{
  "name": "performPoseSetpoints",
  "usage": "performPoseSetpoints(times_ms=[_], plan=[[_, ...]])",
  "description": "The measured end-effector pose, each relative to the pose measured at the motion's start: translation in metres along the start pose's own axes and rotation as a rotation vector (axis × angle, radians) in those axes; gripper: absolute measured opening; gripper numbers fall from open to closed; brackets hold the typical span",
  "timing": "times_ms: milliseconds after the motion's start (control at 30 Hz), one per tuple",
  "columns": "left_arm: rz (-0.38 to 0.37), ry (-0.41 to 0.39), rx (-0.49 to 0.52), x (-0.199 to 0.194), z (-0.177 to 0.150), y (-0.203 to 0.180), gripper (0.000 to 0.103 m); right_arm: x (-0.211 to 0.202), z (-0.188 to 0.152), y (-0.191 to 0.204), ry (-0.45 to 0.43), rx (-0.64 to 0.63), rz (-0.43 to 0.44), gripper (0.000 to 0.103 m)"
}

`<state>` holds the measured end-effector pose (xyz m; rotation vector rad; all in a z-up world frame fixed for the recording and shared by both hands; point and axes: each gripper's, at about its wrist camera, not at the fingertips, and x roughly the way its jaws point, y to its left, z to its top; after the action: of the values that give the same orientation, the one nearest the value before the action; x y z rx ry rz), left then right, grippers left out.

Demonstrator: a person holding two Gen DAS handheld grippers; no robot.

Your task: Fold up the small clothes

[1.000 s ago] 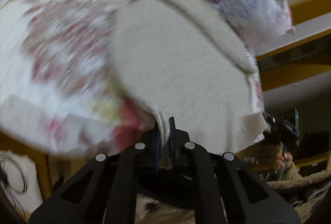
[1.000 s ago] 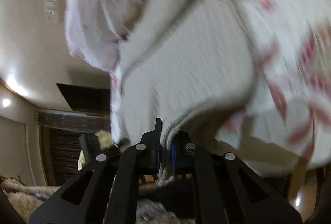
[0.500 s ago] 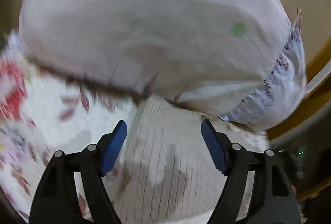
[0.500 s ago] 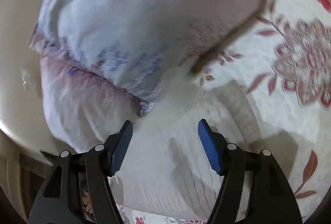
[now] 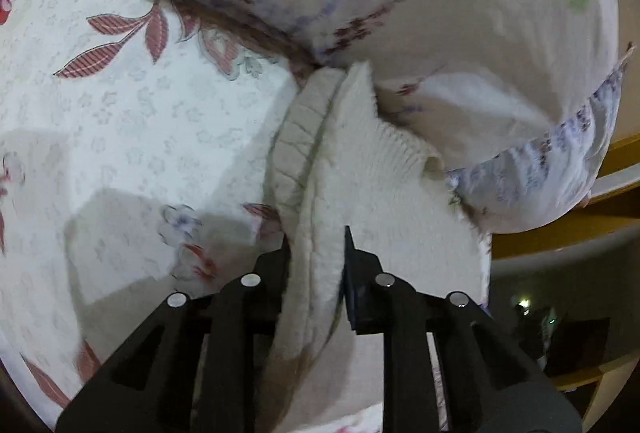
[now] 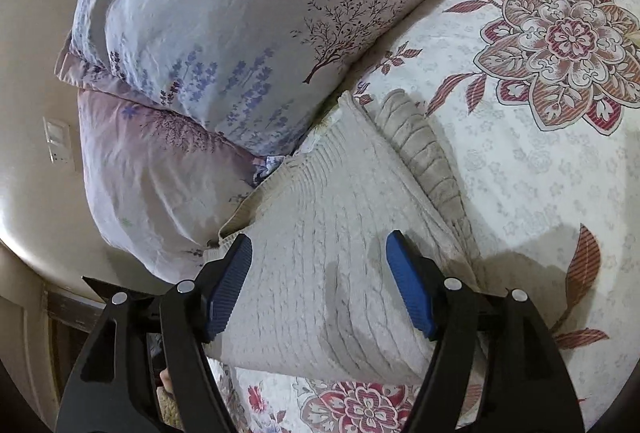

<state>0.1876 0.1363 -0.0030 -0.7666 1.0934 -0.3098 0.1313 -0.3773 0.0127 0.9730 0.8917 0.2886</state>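
Floral bedspread (image 6: 540, 161) is supporting the cream knit garment (image 6: 332, 253) against the far pillows (image 6: 240, 13); I am pinching its folded edge with the left gripper (image 5: 316, 265), hovering the right gripper (image 6: 320, 289) spread and empty above it, and judging a second fold is next.

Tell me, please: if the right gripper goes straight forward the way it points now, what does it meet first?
Most likely the cream knit garment, which already lies between the open fingers of the right gripper. Beyond it sit the stacked pillows; depth is hard to judge here.
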Motion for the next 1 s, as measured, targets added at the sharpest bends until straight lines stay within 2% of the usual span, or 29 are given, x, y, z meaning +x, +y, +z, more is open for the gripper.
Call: performPoseSetpoints(times_ms=[100, 200, 300, 333, 400, 433, 467, 500, 533, 567, 633, 700, 733, 833, 900, 933, 967, 1000], plan=[[-0.131, -0.018, 0.038, -0.01, -0.013, -0.046, 0.017, -0.017, 0.007, 0.0, -0.016, -0.021, -0.013, 0.071], [-0.293, 0.026, 0.154, 0.003, -0.031, -0.129, 0.015, -0.042, 0.016, -0.002, -0.059, -0.046, -0.033, 0.071], [-0.462, 0.122, 0.203, 0.06, -0.053, -0.215, 0.015, -0.059, 0.021, -0.011, -0.096, -0.046, -0.051, 0.071], [-0.485, 0.152, 0.2, 0.081, -0.059, -0.235, 0.017, -0.062, 0.025, -0.014, -0.107, -0.038, -0.063, 0.071], [-0.547, 0.261, 0.158, 0.133, -0.07, -0.268, 0.019, -0.06, 0.031, -0.019, -0.112, -0.029, -0.075, 0.071], [-0.572, 0.293, 0.118, 0.144, -0.073, -0.272, 0.02, -0.058, 0.036, -0.023, -0.101, -0.016, -0.08, 0.071], [-0.609, 0.309, 0.055, 0.148, -0.074, -0.27, 0.023, -0.055, 0.041, -0.026, -0.087, 0.0, -0.077, 0.071], [-0.617, 0.295, 0.042, 0.144, -0.074, -0.266, 0.043, -0.052, 0.044, -0.029, -0.068, 0.021, -0.077, 0.071], [-0.573, 0.233, 0.08, 0.13, -0.071, -0.257, 0.07, -0.048, 0.048, -0.034, -0.037, 0.05, -0.067, 0.078], [-0.501, 0.176, 0.121, 0.118, -0.068, -0.248, 0.077, -0.044, 0.052, -0.038, -0.006, 0.07, -0.047, 0.09], [-0.268, 0.092, 0.224, 0.097, -0.06, -0.221, 0.079, -0.034, 0.057, -0.041, 0.044, 0.084, -0.043, 0.093], [-0.121, 0.106, 0.26, 0.095, -0.059, -0.198, 0.079, -0.018, 0.062, -0.044, 0.112, 0.088, -0.071, 0.093], [-0.049, 0.148, 0.258, 0.1, -0.061, -0.182, 0.079, -0.012, 0.063, -0.044, 0.137, 0.086, -0.097, 0.093], [0.037, 0.231, 0.27, 0.122, -0.072, -0.166, 0.079, 0.01, 0.061, -0.044, 0.213, 0.064, -0.145, 0.092], [0.041, 0.251, 0.283, 0.134, -0.081, -0.165, 0.079, 0.018, 0.055, -0.045, 0.234, 0.062, -0.131, 0.075], [0.006, 0.249, 0.279, 0.142, -0.087, -0.167, 0.079, 0.023, 0.051, -0.046, 0.242, 0.065, -0.096, 0.046], [-0.016, 0.246, 0.275, 0.147, -0.09, -0.17, 0.078, 0.024, 0.047, -0.045, 0.236, 0.066, -0.088, 0.043], [-0.027, 0.246, 0.275, 0.154, -0.094, -0.173, 0.066, 0.023, 0.044, -0.041, 0.213, 0.048, -0.093, 0.041]])
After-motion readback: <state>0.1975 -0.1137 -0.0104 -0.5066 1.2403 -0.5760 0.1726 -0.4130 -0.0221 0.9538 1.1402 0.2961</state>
